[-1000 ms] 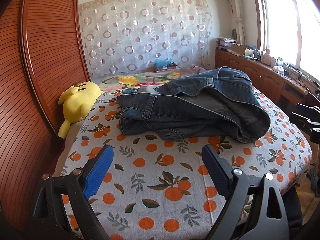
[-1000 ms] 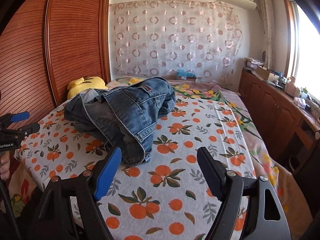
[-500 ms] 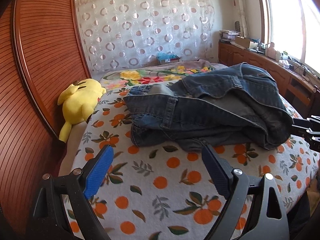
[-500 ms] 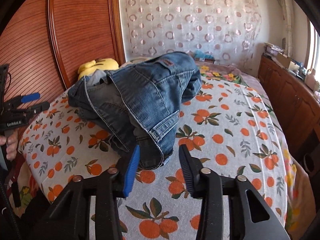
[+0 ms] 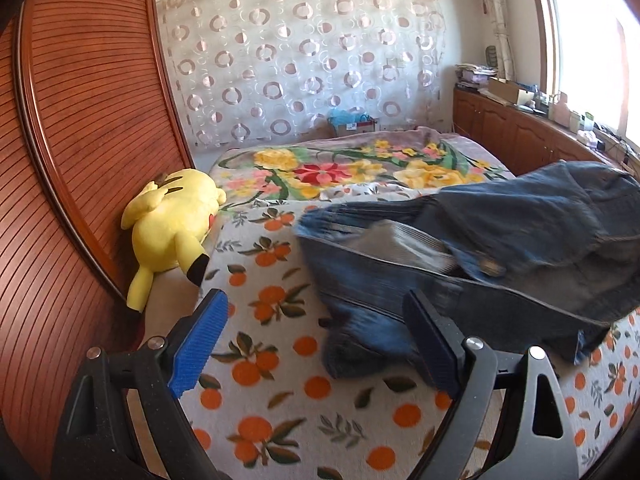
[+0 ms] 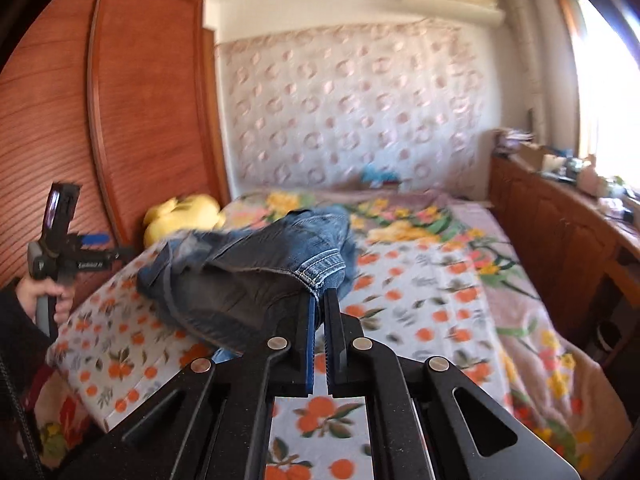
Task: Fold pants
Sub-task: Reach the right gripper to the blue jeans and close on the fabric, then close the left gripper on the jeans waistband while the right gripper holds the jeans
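Crumpled blue jeans (image 5: 500,248) lie in a heap on the orange-print bedspread (image 5: 280,364). My left gripper (image 5: 316,332) is open low over the bed, its blue pads wide apart; the right pad overlaps the near edge of the jeans, with only bedspread in the gap. In the right wrist view my right gripper (image 6: 319,300) is shut on the stitched hem of the jeans (image 6: 276,272) and holds it lifted off the bed. The left gripper (image 6: 86,248) shows there at the far left, held by a hand (image 6: 48,296).
A yellow plush toy (image 5: 172,224) lies against the wooden wardrobe (image 5: 80,160) on the left. A floral blanket (image 5: 360,172) covers the far half of the bed. A wooden cabinet (image 6: 560,232) with clutter runs under the window on the right.
The right gripper closed on the jeans' hem and rose with it, lifting the denim. The left gripper moved left along the bed's near side, still open; the jeans now sit to its right.
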A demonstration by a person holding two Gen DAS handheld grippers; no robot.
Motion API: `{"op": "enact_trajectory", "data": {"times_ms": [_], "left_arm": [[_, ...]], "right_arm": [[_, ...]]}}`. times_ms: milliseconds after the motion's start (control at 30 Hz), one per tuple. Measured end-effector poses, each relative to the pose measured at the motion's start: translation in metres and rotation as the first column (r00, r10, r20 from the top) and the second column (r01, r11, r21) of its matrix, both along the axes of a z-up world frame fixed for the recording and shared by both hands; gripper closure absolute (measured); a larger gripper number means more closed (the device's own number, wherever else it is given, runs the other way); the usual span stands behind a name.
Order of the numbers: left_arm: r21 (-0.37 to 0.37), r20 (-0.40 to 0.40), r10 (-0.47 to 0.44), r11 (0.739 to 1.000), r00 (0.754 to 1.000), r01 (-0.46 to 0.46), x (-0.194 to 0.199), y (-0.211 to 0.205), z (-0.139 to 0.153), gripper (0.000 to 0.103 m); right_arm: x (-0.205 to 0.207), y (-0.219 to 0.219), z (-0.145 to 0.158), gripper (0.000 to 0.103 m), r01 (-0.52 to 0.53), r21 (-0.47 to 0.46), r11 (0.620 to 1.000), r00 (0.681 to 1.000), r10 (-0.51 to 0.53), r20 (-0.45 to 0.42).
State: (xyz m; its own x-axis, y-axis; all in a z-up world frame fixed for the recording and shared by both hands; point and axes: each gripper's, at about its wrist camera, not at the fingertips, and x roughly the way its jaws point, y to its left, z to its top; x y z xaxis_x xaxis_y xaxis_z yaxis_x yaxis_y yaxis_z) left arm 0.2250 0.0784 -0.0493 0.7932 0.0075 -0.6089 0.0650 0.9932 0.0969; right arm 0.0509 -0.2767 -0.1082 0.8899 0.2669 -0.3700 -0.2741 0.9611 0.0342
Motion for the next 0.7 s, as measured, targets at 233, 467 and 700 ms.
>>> {"op": "enact_trajectory", "data": {"times_ms": [233,467,700], "left_arm": [[-0.036,-0.041,-0.020,0.999,0.999,0.018,0.030,0.006,-0.002,0.016],[-0.073,-0.147,-0.039,0.997,0.988,0.029,0.083,0.004,-0.016,0.022],[-0.177,-0.251,-0.006,0.983,0.968,-0.040,0.130,0.012,-0.030,0.036]], "right_arm": [[0.003,-0.013,-0.041,0.100,0.060,-0.065,0.996,0.990,-0.068,-0.126],[-0.008,-0.009,-0.056,0.100,0.039,-0.083,0.996,0.981,-0.054,-0.186],[0.012,-0.003,-0.043,0.100,0.020,-0.074,0.997,0.980,-0.034,-0.198]]}}
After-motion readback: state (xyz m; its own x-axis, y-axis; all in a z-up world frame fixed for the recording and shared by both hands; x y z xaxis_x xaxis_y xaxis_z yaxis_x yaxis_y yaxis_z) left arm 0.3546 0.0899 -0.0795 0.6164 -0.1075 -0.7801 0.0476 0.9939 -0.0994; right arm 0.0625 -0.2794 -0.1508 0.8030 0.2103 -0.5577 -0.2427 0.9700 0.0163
